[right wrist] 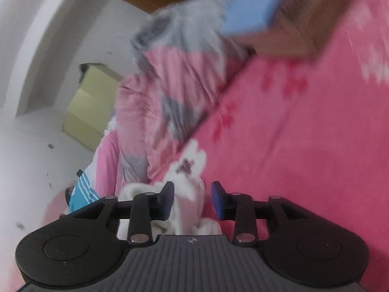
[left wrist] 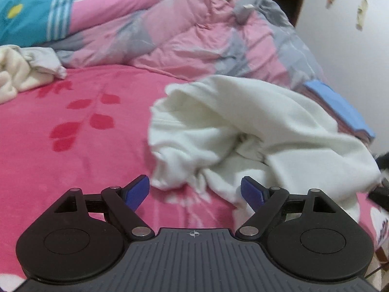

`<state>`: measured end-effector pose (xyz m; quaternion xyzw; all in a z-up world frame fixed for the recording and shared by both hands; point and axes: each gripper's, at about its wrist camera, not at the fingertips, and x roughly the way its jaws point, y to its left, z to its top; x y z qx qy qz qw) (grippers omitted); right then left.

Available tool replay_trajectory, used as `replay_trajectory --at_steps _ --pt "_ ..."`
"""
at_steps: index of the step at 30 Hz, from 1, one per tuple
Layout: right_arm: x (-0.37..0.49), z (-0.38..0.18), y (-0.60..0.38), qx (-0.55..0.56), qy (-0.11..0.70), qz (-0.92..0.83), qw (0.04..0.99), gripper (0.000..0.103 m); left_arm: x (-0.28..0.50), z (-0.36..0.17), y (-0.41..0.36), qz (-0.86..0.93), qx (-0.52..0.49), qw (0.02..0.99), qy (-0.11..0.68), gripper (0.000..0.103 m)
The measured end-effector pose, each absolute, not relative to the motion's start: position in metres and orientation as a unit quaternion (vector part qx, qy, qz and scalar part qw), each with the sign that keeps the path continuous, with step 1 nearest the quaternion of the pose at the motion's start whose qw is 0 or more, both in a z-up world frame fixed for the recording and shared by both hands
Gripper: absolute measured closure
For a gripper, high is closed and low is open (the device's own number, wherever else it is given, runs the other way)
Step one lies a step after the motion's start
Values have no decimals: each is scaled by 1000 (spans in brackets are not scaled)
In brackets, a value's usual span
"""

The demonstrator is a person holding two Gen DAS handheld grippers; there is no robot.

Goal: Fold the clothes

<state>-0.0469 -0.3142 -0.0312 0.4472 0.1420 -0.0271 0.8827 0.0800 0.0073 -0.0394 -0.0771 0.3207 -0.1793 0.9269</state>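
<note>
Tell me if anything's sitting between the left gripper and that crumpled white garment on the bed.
Nothing visible blocks it. The left gripper is open, and the white garment lies bunched just ahead of its fingertips on the pink blanket. The quilt is heaped farther back, out of the path.
</note>
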Motion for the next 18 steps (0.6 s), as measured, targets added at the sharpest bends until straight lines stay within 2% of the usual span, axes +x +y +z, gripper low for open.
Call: replay_trajectory --at_steps 3,4,5,8,10,13,14,15,16,17,18 --pt "-63 6 -283 358 98 -5 929 40 79 -46 3 -182 -78 924 327 20" --pt "-65 18 -269 322 88 7 943 25 79 -48 3 -181 -79 923 330 20" --pt "-58 25 -251 281 95 16 955 16 79 -50 4 -180 -80 922 332 20" --pt "-37 44 -198 154 116 42 980 5 76 -51 10 -170 -81 924 333 20" --pt "-14 43 -157 46 139 27 989 1 75 -50 14 -159 -77 928 329 20" --pt "9 27 -140 -6 181 19 983 1 77 -48 21 -139 -70 932 328 20" --pt "16 22 -135 -24 195 17 980 5 79 -48 23 -132 -69 933 326 20" --pt "24 17 -129 -41 209 14 977 12 82 -48 24 -126 -67 935 325 22" --pt "32 11 -124 -58 223 12 973 35 85 -49 24 -122 -66 936 323 24" --pt "40 6 -119 -75 236 9 969 49 89 -50 24 -119 -65 937 321 25" --pt "46 2 -114 -89 248 7 965 56 92 -51 24 -116 -64 939 319 27"
